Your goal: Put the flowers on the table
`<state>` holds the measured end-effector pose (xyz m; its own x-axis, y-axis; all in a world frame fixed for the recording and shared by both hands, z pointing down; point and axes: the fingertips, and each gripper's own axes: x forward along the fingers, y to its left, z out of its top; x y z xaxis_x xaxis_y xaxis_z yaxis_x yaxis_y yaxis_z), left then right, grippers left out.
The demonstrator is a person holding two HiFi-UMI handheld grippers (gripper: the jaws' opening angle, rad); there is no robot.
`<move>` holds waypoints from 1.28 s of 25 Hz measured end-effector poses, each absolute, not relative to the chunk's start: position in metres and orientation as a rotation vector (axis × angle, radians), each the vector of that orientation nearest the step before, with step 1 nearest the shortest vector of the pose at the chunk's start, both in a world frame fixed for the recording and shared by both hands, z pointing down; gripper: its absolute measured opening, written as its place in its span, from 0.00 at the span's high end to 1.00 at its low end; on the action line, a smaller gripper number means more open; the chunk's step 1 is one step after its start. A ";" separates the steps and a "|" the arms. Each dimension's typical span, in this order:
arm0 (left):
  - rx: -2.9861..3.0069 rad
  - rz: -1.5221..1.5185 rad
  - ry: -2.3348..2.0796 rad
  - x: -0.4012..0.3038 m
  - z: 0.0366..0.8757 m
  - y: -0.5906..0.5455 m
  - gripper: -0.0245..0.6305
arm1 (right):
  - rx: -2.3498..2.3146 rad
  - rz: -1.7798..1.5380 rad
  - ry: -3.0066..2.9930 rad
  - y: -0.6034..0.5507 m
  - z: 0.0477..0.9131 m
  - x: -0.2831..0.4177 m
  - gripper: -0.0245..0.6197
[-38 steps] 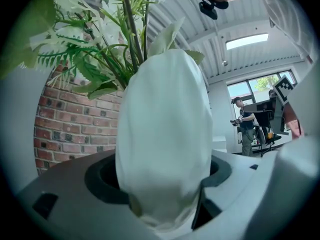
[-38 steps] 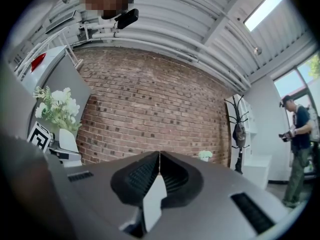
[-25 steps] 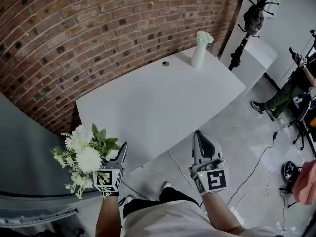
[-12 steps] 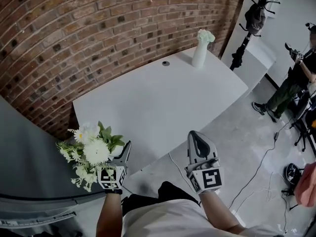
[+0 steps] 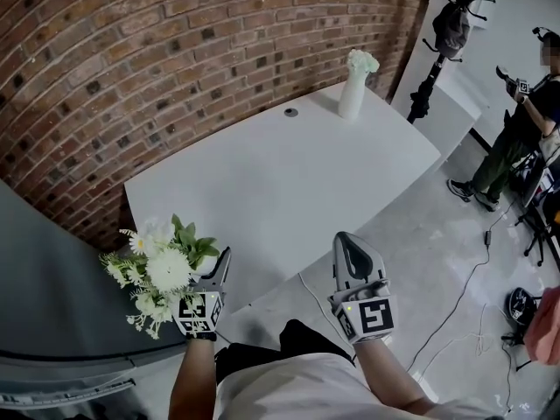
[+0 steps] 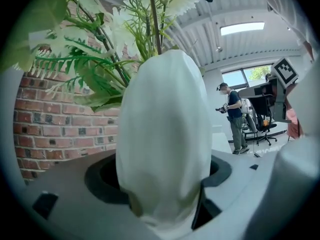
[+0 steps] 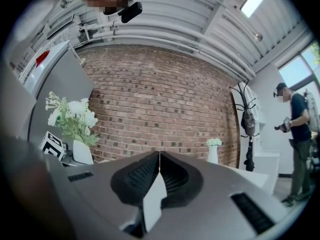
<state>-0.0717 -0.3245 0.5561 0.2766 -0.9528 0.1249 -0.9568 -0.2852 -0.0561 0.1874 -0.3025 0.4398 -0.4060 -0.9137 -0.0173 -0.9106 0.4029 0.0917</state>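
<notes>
A white vase (image 6: 162, 134) with white flowers and green leaves (image 5: 162, 268) is clamped between the jaws of my left gripper (image 5: 219, 265), held in the air just short of the near left edge of the white table (image 5: 289, 173). The right gripper view shows the same vase (image 7: 82, 152) and its bouquet (image 7: 72, 115) at left. My right gripper (image 5: 348, 243) hovers near the table's front edge, shut with nothing in it. A second white vase of flowers (image 5: 354, 90) stands at the table's far right corner.
A brick wall (image 5: 175, 51) runs behind the table. A grey cabinet (image 5: 44, 304) stands close on my left. A black coat stand (image 5: 442, 42) and a person (image 5: 525, 138) are at the right, with cables (image 5: 455, 296) on the concrete floor.
The left gripper with the vase has shifted slightly right and toward the table. The right gripper has edged left a little. The person at the right has straightened up.
</notes>
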 end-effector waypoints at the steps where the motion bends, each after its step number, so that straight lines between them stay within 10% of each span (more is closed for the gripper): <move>1: 2.486 0.214 -1.856 -0.071 0.557 -0.327 0.40 | 1.693 -0.130 -2.598 -0.304 0.441 0.189 0.94; 32: 2.448 0.396 -1.737 -0.053 0.607 -0.356 0.40 | 1.694 -0.062 -2.548 -0.319 0.466 0.209 0.94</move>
<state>-0.0525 -0.3563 0.6066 0.3100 -0.9099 0.2758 -0.9395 -0.3376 -0.0576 0.2091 -0.3193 0.4665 -0.3848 -0.9219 0.0453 -0.9186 0.3873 0.0788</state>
